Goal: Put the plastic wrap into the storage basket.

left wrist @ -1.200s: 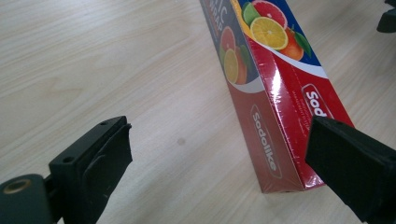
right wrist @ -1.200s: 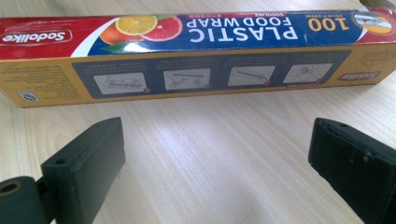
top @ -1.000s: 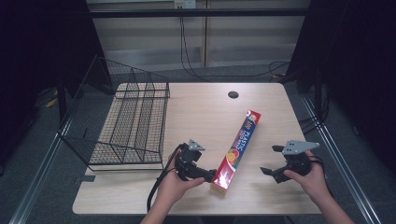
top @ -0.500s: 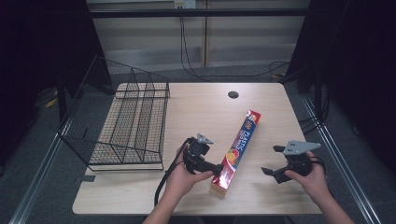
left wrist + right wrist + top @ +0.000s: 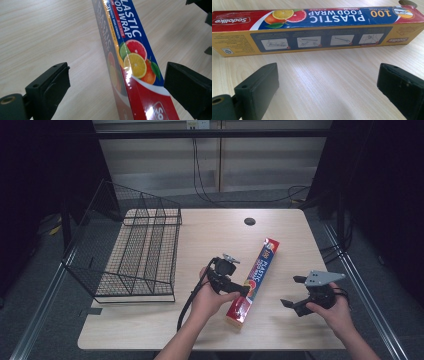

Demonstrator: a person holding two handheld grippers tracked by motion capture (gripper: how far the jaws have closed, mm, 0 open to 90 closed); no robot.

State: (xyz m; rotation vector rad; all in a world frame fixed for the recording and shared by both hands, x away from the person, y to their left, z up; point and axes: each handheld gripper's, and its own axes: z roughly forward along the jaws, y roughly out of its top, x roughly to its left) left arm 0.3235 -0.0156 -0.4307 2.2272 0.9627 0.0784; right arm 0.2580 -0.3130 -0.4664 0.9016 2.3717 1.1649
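Note:
A long box of plastic food wrap (image 5: 257, 272) lies diagonally on the wooden table (image 5: 210, 227), its red end nearest me. My left gripper (image 5: 239, 291) is at that near end, open. In the left gripper view the box (image 5: 132, 57) runs up between the two wide-apart jaws of the left gripper (image 5: 116, 75), and neither pad touches it. My right gripper (image 5: 291, 291) hovers open to the right of the box, a short way off. The right gripper view has the box (image 5: 312, 27) lying across beyond the right gripper (image 5: 328, 82), with bare wood between the jaws.
A black wire rack (image 5: 140, 250) stands on the left part of the table. A dark round cable hole (image 5: 249, 221) sits at the back centre. Black cables hang behind the table's far edge. Bare wood lies between the rack and the box.
My left gripper has moved right, from beside the box to astride its near end. The right gripper has stayed put, and the box has not shifted.

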